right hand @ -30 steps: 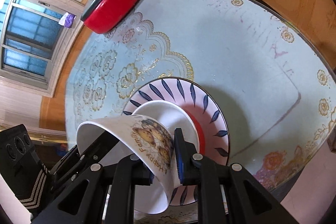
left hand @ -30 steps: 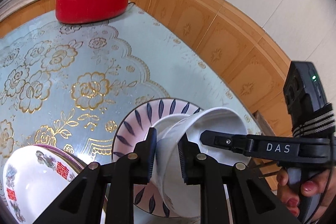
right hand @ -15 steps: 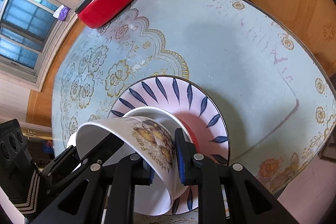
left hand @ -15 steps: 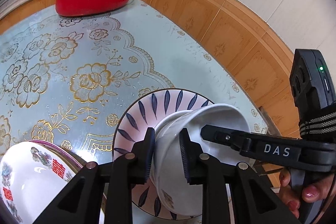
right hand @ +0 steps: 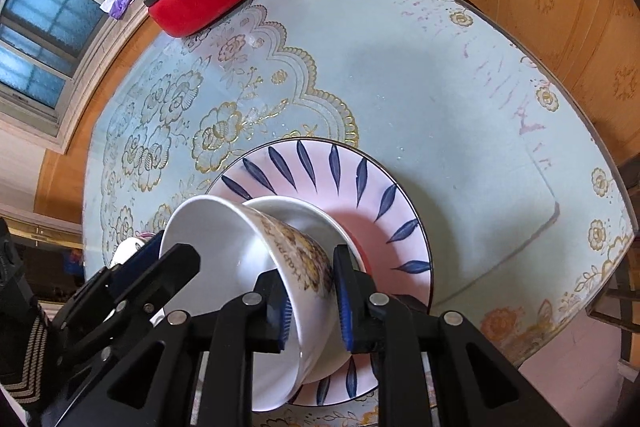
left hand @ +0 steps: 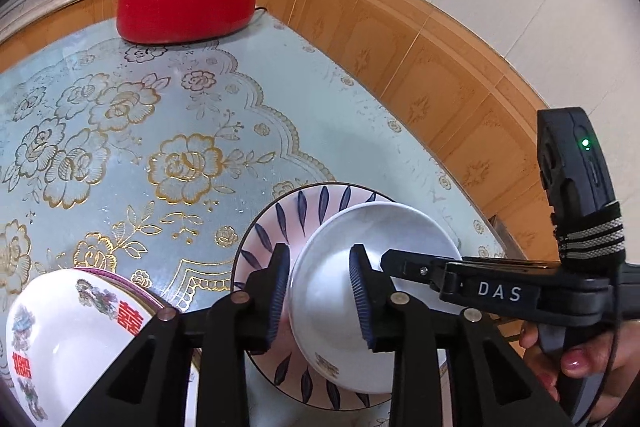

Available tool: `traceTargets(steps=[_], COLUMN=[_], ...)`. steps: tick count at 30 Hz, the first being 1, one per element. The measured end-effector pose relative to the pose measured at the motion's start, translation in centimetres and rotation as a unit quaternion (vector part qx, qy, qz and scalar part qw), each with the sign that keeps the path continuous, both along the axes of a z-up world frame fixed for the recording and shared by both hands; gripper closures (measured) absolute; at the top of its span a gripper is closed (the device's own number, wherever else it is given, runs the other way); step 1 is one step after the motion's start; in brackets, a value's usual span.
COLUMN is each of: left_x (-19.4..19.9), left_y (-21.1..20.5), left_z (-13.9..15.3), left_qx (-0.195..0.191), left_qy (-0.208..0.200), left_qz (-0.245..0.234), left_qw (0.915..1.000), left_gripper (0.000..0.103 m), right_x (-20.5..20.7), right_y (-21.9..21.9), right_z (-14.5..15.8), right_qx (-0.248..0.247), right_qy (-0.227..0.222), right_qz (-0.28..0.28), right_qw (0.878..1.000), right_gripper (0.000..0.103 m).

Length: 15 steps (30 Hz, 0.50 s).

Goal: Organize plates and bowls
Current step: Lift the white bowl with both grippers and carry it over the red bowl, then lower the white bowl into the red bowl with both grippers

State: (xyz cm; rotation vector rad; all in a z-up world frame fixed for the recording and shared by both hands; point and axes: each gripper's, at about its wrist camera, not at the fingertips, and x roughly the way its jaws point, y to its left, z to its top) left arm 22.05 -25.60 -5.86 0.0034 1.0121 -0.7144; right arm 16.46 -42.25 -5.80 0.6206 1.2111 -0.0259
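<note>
A white bowl with a bear print (right hand: 280, 267) sits tilted in a second white bowl on the pink plate with blue leaves (right hand: 360, 187). My right gripper (right hand: 310, 297) is shut on the white bowl's wall. In the left wrist view the white bowl (left hand: 360, 267) lies between the fingers of my left gripper (left hand: 318, 287), whose jaws stand apart from the rim, open. The plate (left hand: 280, 219) lies under it. The right gripper (left hand: 400, 263) reaches in from the right.
A white bowl with red characters (left hand: 64, 339) sits at the lower left on a purple-rimmed dish. A red electric pot with a grey lid (left hand: 186, 7) stands at the table's far edge. The table edge (right hand: 600, 155) runs close on the right.
My left gripper has opened and let go of the white bowl's rim. The bowl has settled lower onto the stack. The right gripper keeps its hold.
</note>
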Motion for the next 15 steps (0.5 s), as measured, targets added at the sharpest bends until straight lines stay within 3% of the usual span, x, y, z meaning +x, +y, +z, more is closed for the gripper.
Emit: traceTargets(steps=[2,8,15], left_x=[0.0,-0.2,-0.2], left_y=[0.4,1.6,2.3], left_z=[0.2,0.9,0.5], left_qx=[-0.005,-0.006,0.018], left_qy=[-0.002,-0.027,-0.041], left_qz=[0.008,0.030,0.043], left_qw=[1.0000,0.9992,0.9980], left_gripper=[0.060,0.055,0.049], right_x=[0.0,-0.2,-0.1], right_y=[0.2,0.8,2.2], right_z=[0.2,0.9,2.6], right_qx=[-0.009,-0.037,-0.118], right_qy=[0.002,0.016,0.006], right_qz=[0.002,0.009,0.043], right_qw=[1.000,0.999,0.992], right_gripper=[0.085,0.082,0.072])
